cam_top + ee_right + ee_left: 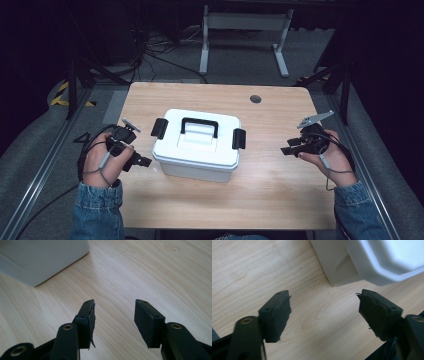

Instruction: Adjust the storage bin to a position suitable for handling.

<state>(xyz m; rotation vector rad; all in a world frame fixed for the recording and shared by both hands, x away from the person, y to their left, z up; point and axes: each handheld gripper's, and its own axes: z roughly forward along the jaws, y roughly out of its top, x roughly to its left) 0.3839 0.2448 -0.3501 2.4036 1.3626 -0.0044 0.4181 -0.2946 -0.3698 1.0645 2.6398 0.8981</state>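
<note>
- The left gripper [324, 305] has its jaws spread wide, with nothing but bare wood between the pads [278, 315].
- Its jaws point at the box [342, 262], whose near corner lies just past the tips; pads and box are apart.
- In the high view the left gripper [142, 161] sits just left of the box's near-left corner, close to it but not touching.
- The left hand [100, 162] holds that gripper low over the table [280, 190], left of the box, with a cable looping off to the left.
- The right gripper [115, 310] also has its jaws parted, with bare wood between the pads [145, 320].
- The box [37, 257] shows up and to the left of its jaws, clearly apart from them.
- In the high view the right gripper [289, 148] is well to the right of the box, jaws aimed toward it.
- The right hand [332, 157] holds it near the table's right edge.
- The box [197, 145] is white, lid on, and stands on the table about midway between the two grippers.
- A black handle [199, 126] lies flat on the lid.
- A black latch [159, 128] sits at the box's left end, another latch [239, 138] at its right end.
- A dark round hole [255, 99] lies in the table beyond the box, to the right.
</note>
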